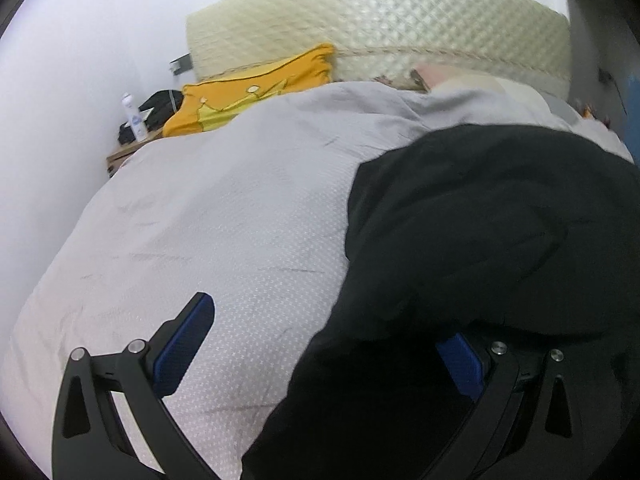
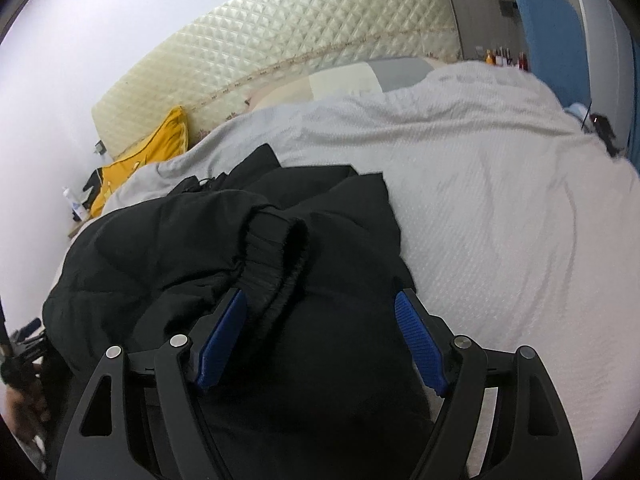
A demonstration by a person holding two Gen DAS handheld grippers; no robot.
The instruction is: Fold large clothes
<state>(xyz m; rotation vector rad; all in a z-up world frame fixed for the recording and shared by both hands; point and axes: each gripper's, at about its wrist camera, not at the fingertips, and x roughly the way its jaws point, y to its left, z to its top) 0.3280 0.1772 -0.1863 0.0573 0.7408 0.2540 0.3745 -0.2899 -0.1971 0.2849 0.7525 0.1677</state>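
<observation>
A large black garment lies bunched on the pale quilted bedcover. My left gripper stands wide open at the garment's left edge. Its left pad is over the bare cover, and black cloth partly drapes over its right pad. In the right wrist view the same garment shows an elastic ribbed cuff just ahead of my right gripper. That gripper is open too, with black fabric lying between its blue pads and neither pad pressing on it.
A cream quilted headboard stands at the far end, with a yellow pillow in front of it. A bedside table holds a white bottle. A blue panel stands at the right. A hand shows at the lower left.
</observation>
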